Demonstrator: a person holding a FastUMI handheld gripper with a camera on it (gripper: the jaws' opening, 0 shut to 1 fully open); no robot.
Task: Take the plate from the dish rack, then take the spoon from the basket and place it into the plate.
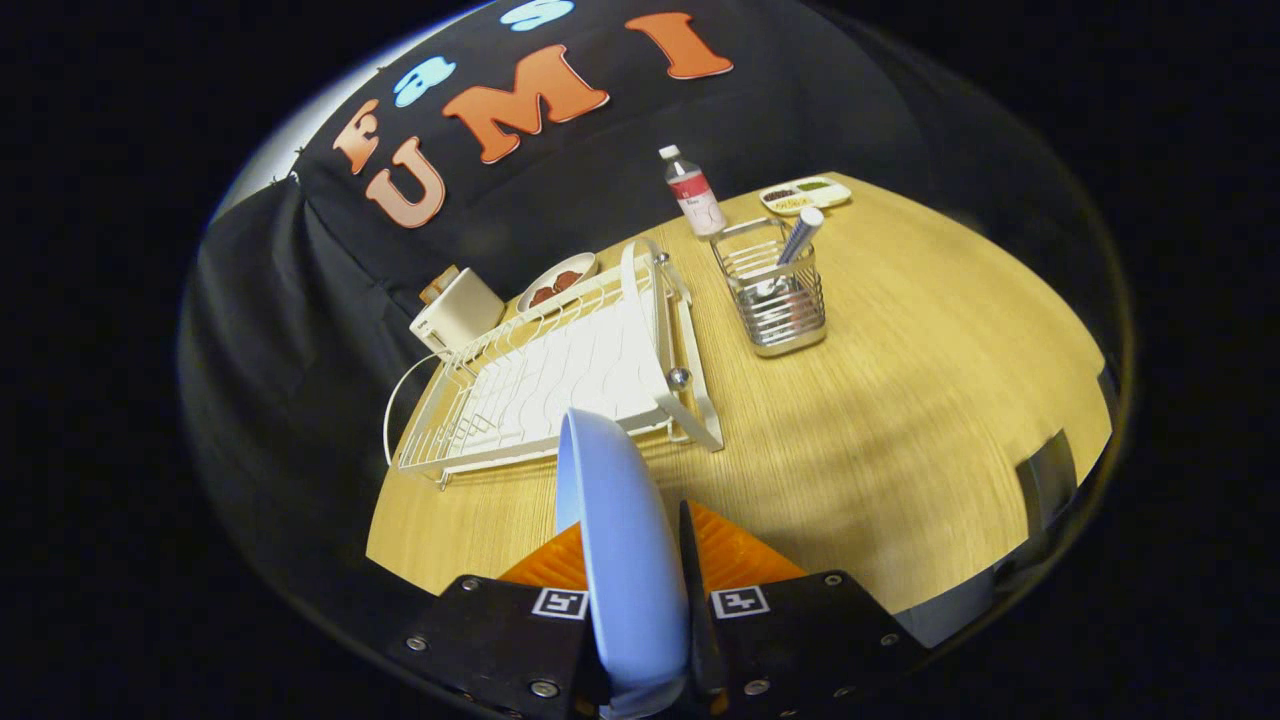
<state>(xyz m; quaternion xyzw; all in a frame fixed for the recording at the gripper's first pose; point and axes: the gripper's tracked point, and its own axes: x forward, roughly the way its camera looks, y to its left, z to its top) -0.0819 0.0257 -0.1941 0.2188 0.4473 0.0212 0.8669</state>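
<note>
Item one, nearest the lens: a blue plate stood on edge between the fingers of the gripper, which were closed to a narrow gap and pressed on it from both sides, so the plate was carried clear of the wooden table. Item two, at about eleven o'clock from the fingers and just beyond the plate's upper rim: a white wire dish rack, its slots bare. Item three, at about one o'clock, well beyond the fingers and just right of the rack: a wire basket holding one spoon, handle leaning up and out. Item four, behind the basket: a small bottle and, further right, a divided tray. Item five, behind the rack at about eleven o'clock: a bowl with dark contents and a white boxy appliance. Progress, as judged: the plate had been lifted out of the rack, so the first step looked done; setting the plate down, fetching the spoon and laying it in the plate were left.
</note>
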